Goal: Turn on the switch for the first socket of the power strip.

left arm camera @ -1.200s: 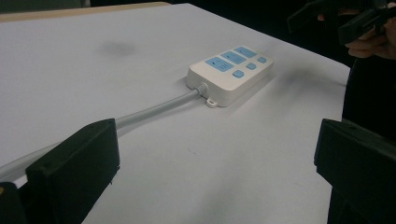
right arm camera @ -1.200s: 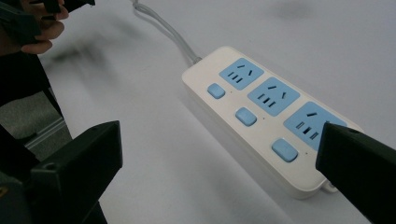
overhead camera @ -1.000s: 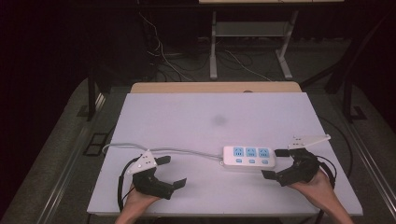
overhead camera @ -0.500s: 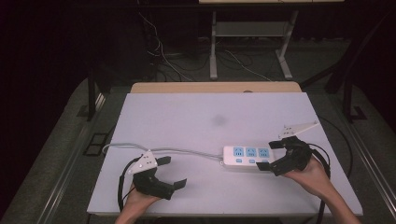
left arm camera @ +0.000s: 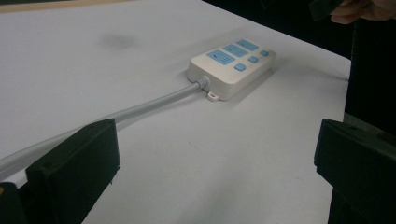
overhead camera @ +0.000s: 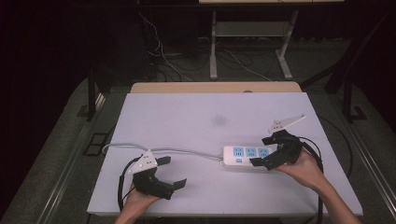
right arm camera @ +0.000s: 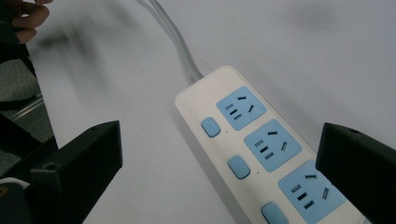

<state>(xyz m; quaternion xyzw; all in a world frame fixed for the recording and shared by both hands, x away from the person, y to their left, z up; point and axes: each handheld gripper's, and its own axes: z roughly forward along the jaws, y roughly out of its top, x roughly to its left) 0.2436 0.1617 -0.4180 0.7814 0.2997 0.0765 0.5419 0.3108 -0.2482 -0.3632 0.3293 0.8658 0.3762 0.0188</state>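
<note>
The room was dark; a white surface (overhead camera: 187,116) stood on grey floor (overhead camera: 56,140), cables (overhead camera: 163,60) and metal legs (overhead camera: 213,46) beyond its far edge.

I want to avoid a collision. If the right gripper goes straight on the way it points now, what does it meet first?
Probably the power strip: the right gripper is open, with its jaws on either side of the strip's near end. Their height above it is unclear.

You see a smooth, slightly glossy plastic power strip (right arm camera: 261,154), matt white table (overhead camera: 187,116), matt black gripper jaws.
</note>
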